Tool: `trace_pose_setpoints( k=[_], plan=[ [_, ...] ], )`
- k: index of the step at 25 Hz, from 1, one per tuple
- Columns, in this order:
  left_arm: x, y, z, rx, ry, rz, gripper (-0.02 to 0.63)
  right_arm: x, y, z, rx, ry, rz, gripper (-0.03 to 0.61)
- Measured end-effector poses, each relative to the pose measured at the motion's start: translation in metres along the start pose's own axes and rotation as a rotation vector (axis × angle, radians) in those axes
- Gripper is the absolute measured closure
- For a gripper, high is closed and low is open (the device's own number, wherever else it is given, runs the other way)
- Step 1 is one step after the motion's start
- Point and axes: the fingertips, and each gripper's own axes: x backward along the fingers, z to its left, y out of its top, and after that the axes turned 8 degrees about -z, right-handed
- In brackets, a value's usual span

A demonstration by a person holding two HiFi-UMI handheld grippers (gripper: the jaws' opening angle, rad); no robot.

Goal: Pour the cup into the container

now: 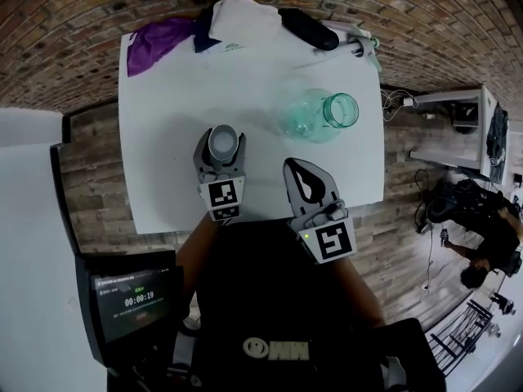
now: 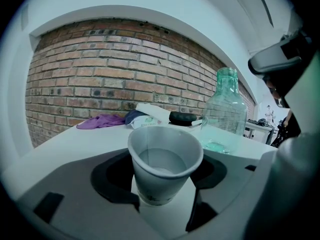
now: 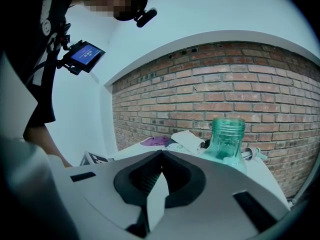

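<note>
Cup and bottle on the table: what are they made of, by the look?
Cup: paper, matte white, going by its rolled rim and thin opaque wall. Bottle: clear green-tinted, glossy; glass or hard plastic, can't tell which; the bricks show through it.

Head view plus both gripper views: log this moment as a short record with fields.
left tongs: closed round the paper cup, which stands on the white table
cup contents: clear liquid, it seems
right tongs: shut, empty
container: green glass bottle, upright, mouth open, apart from the paper cup
pour: not yet begun
far edge of table: purple cloth, black object
</note>
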Motion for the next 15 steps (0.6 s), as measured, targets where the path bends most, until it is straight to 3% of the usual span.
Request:
trace_pose_setpoints(
  k=[10,15],
  plan=[
    [0.009,0.002,-0.005,-0.023,-0.105,0.009,0.322,0.003,0.005,-0.006,0.001,0.008,-0.028,0.575],
    [0.021,0.028,-0.009,-0.012,-0.168,-0.002,0.324,0.011,0.005,-0.017,-0.002,0.024,-0.053,0.575]
  ],
)
